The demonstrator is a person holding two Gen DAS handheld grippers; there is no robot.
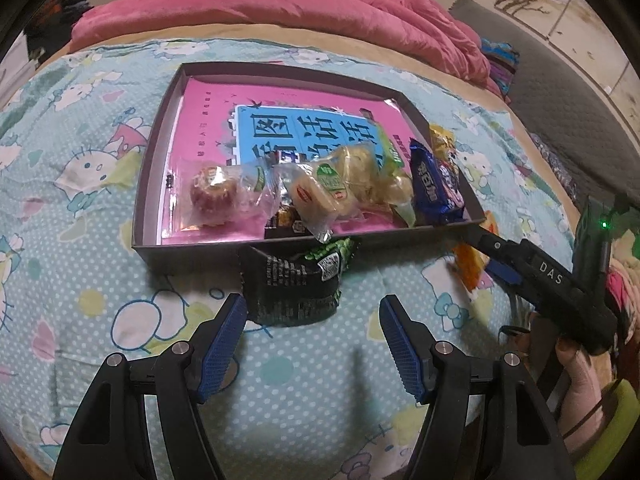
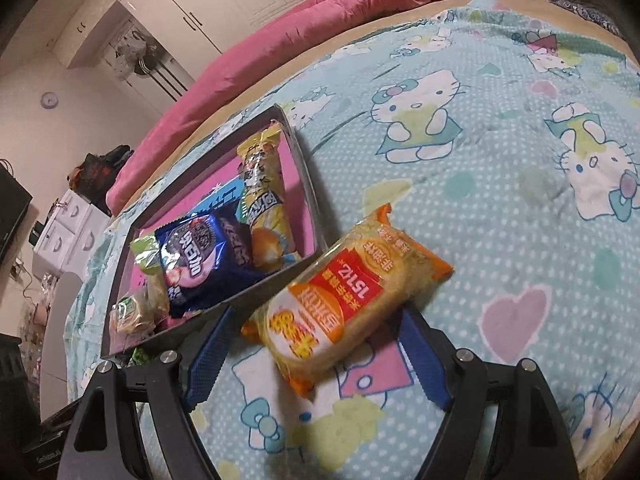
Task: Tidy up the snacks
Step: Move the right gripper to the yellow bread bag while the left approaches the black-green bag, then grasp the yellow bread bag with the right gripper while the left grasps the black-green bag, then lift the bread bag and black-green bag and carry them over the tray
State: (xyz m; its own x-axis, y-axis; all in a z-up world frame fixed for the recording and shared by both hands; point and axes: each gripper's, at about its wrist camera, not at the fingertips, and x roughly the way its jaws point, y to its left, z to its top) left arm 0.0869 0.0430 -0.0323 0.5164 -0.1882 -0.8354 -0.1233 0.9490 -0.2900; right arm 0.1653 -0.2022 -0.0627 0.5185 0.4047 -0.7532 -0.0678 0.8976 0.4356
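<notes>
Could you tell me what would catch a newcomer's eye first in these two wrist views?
Probably the dark shallow box on the cartoon-cat bedsheet, with a pink book inside and wrapped snacks piled at its near end. Next, the orange snack pack lying on the sheet just outside the box, between the open fingers of the right gripper. A black-and-green packet lies against the box's front wall, ahead of the open left gripper.

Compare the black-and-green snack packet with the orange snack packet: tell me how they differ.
The black-and-green packet is dark with green print; the orange packet is orange and yellow with a red label. The black-and-green packet lies against the tray's near wall, ahead of the left tongs; the orange packet lies off the tray's corner, between the fingers of the right tongs, ungripped. Both lie on the bedsheet, outside the tray.
</notes>
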